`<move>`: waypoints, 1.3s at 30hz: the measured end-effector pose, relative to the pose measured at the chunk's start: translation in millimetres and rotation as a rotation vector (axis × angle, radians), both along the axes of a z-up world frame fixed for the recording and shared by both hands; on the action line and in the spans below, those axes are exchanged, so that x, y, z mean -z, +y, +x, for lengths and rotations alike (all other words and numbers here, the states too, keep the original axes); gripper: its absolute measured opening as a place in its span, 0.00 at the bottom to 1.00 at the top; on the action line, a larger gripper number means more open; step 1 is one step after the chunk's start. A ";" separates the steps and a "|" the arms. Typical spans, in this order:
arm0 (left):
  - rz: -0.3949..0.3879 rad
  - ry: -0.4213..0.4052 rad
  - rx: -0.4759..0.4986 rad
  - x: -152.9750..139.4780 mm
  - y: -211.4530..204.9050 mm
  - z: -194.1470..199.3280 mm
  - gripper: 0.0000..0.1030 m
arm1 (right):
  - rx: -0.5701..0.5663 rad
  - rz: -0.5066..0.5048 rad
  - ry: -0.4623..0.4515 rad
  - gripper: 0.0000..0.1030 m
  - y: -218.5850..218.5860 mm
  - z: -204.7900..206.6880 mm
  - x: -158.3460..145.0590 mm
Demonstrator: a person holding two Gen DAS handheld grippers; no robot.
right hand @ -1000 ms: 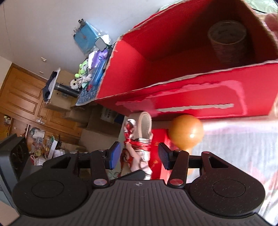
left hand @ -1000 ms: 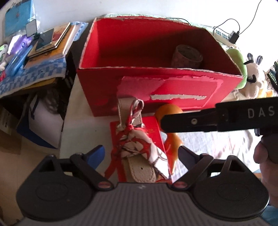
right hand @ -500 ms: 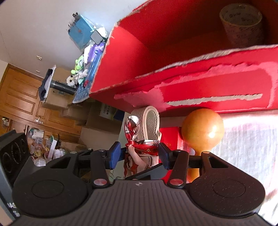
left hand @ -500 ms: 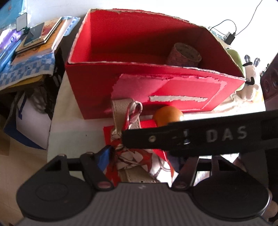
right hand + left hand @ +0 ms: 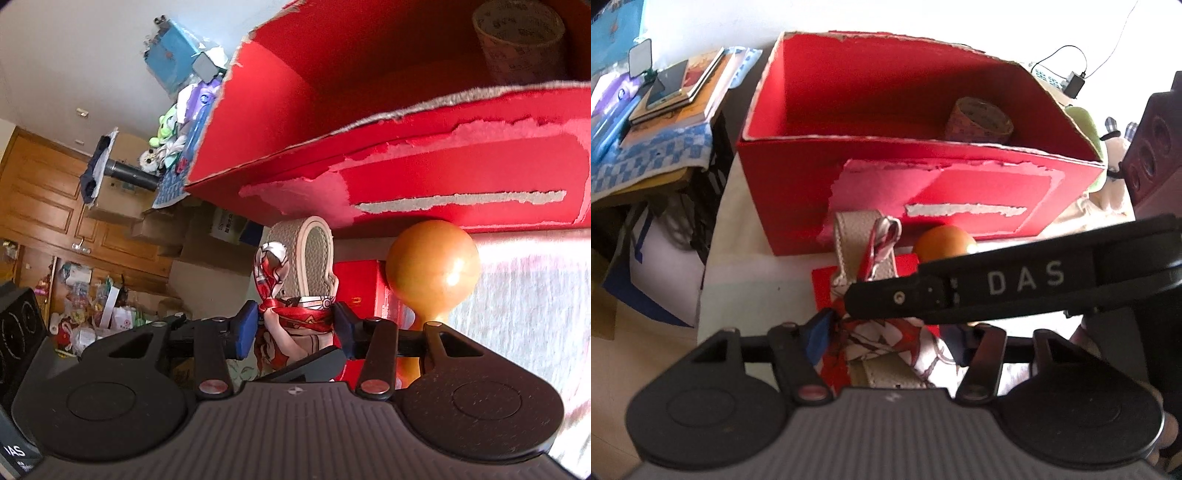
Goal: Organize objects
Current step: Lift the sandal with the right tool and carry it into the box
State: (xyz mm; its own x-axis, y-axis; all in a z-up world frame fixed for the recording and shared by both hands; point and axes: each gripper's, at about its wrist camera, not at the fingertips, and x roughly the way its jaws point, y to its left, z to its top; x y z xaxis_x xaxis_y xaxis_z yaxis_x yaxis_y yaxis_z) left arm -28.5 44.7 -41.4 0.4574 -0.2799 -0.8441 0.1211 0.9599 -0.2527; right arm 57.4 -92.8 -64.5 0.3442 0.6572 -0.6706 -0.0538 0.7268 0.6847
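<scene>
The red box (image 5: 798, 192) on the desk (image 5: 750, 273) holds one patterned cup (image 5: 979, 120) in its right rear corner. Just before it lies a beige strap (image 5: 314, 254) wrapped in a red-and-white scarf (image 5: 306, 317), beside an orange gourd (image 5: 432, 266). The right tongs (image 5: 293, 326) pinch the scarf. The left tongs (image 5: 897, 343) straddle the strap, their right finger hidden; grip unclear.

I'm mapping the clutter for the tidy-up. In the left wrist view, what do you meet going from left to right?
Stack of books → red box → beige strap with the red patterned scarf → orange ball → patterned cup inside the box → green plush toy.
</scene>
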 end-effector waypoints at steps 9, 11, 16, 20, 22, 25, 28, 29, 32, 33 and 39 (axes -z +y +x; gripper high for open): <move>-0.006 -0.064 0.001 -34.3 1.4 -14.6 0.57 | -0.078 -0.006 -0.143 0.47 -2.8 -12.7 -30.4; -0.007 -0.094 -0.002 -44.6 0.4 -18.1 0.57 | -0.086 -0.006 -0.181 0.47 -3.9 -14.2 -39.3; -0.002 -0.179 -0.002 -71.7 -5.7 -16.6 0.58 | -0.067 -0.003 -0.265 0.47 -16.1 -13.9 -61.0; -0.001 -0.249 0.022 -90.9 -16.2 -7.5 0.58 | -0.026 -0.007 -0.317 0.47 -25.3 -7.2 -78.7; -0.006 -0.280 0.037 -98.6 -19.6 -1.7 0.58 | -0.009 -0.015 -0.344 0.47 -27.8 -3.0 -86.4; -0.012 -0.319 0.053 -107.1 -23.7 14.5 0.58 | 0.024 -0.032 -0.379 0.47 -32.4 8.8 -95.5; -0.022 -0.353 0.065 -112.2 -29.1 35.1 0.58 | 0.056 -0.065 -0.418 0.47 -36.6 23.3 -103.1; -0.024 -0.361 0.069 -113.5 -31.8 43.3 0.58 | 0.066 -0.080 -0.432 0.47 -37.9 29.4 -105.2; -0.048 -0.367 0.075 -111.4 -36.6 68.9 0.58 | 0.090 -0.130 -0.448 0.47 -42.9 48.4 -106.7; -0.061 -0.361 0.077 -109.1 -37.5 78.4 0.58 | 0.095 -0.151 -0.449 0.47 -43.5 56.1 -105.2; -0.109 -0.252 0.101 -75.4 -47.7 130.8 0.58 | 0.107 -0.223 -0.349 0.47 -51.5 95.7 -75.2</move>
State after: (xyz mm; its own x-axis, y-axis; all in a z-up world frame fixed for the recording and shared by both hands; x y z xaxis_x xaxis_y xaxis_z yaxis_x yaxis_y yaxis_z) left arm 102.3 -3.0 34.0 0.6138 -0.4173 -0.6702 0.2864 0.9087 -0.3036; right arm 153.1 -144.3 10.7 0.6339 0.4575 -0.6236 -0.1706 0.8692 0.4642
